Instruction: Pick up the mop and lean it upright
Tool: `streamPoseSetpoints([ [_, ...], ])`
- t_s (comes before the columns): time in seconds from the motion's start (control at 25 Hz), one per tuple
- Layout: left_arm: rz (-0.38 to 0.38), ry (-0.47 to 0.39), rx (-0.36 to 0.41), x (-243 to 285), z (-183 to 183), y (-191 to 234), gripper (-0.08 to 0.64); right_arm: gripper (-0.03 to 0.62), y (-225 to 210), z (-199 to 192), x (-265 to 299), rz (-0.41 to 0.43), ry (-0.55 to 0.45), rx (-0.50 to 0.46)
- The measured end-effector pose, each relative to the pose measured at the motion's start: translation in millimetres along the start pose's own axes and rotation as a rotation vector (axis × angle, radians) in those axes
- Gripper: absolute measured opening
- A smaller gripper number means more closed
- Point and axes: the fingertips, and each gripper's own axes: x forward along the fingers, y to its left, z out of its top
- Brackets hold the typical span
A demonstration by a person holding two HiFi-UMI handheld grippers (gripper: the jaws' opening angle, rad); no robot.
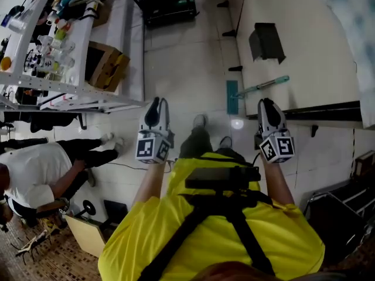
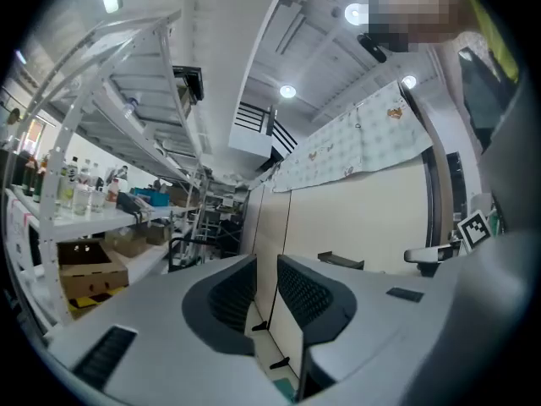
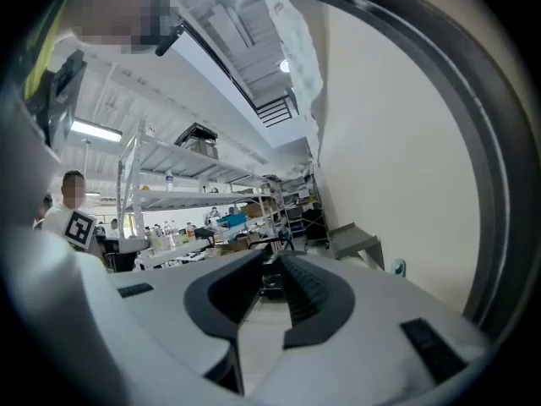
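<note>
Both pairs of jaws are standing slightly apart with nothing between them: the left gripper (image 2: 266, 284) is showing only a narrow slot of floor and wall through its gap, and the right gripper (image 3: 272, 279) is showing distant shelving through its own.

Pale floor tiles (image 1: 181, 63) are filling the middle of the head view, with a beige wall (image 1: 304, 45) rising along the right and loaded shelving (image 1: 76, 69) running along the left. Another person (image 1: 35, 168) is crouching low at the left edge.

Ahead of the grippers the mop (image 1: 232, 96) is resting with its teal head on the tiles near the foot of the wall, and its handle (image 1: 263, 86) is slanting away to the right against the wall panel. Whether it is lying flat or propped low cannot be told. Its long axis is running crosswise to the way the jaws are pointing. The head is sitting ahead and between the two grippers, closer to the right one, and the handle is passing just beyond the right gripper's tips, so the right hand is looking better placed to take the shaft.
</note>
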Motion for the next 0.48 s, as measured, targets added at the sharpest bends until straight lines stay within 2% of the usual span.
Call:
streamPoseSetpoints([
  [0.08, -0.052, 0.007, 0.026, 36, 1, 9, 0.06, 0.07, -7, 2, 12, -0.048, -0.003, -0.007],
  [0.2, -0.177, -0.006, 0.122, 92, 14, 0, 0.058, 0.069, -16, 11, 23, -0.145, -0.027, 0.001],
  [0.32, -0.373, 0.006, 0.211, 136, 13, -37, 0.058, 0.069, -24, 14, 26, -0.235, -0.049, 0.001],
  [0.48, -0.635, 0.088, 0.252, 180, -14, -99, 0.06, 0.069, -33, 9, 9, -0.388, -0.069, 0.047],
])
